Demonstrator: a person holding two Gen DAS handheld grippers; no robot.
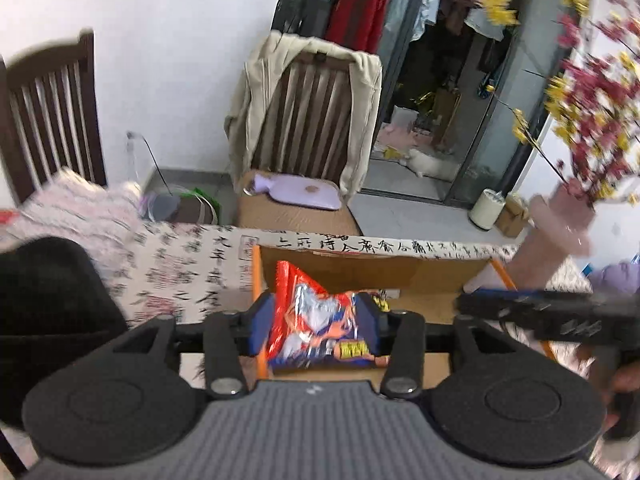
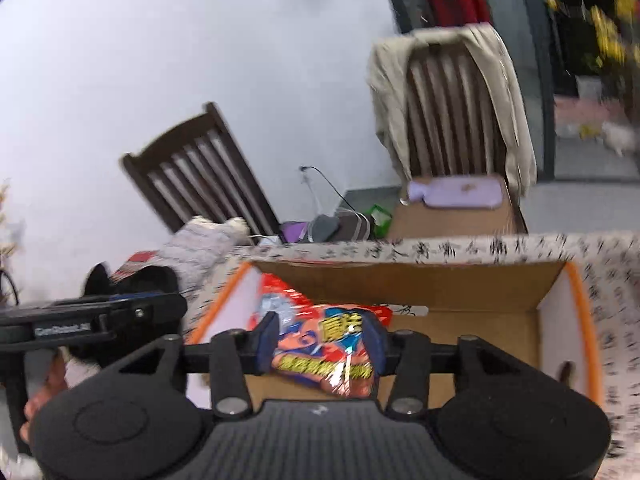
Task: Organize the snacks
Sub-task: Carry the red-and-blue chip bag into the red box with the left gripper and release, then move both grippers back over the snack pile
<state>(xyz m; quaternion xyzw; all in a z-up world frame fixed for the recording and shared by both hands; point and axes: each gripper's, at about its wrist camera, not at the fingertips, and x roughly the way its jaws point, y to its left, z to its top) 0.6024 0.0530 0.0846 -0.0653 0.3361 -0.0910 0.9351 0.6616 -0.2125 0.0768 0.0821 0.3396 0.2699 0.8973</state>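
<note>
The left claw point(image 1: 316, 322) is over a box point(image 1: 360, 268) with orange edges that stands on the bench point(image 1: 180, 268). Between its blue pads point(image 1: 262, 322) sits a red and blue snack bag point(image 1: 316, 312). The pads stand at both sides of the bag, but whether they press it I cannot tell. The bag carries yellow characters, too blurred and crumpled to read, and its lower part is hidden behind the claw body.

The right claw point(image 2: 320, 340) is over the same box point(image 2: 440, 284), and a similar bag point(image 2: 328, 352) is between its pads point(image 2: 267, 340). One big blue character and a yellow band of print show on it; neither is readable. Here also the grip is not clear. A red bag end point(image 2: 280, 292) shows behind it, near the left wall of the box; I cannot tell if this is a separate bag.

The bench cloth is printed with black brush calligraphy, not legible. In the right view, the other device at the left edge bears white letters, roughly "GenRobot", the end blurred, with fingers point(image 2: 40, 404) under it.

A vase point(image 1: 560, 220) of red and yellow flowers is blurred and cut off at the right in the left view.
</note>
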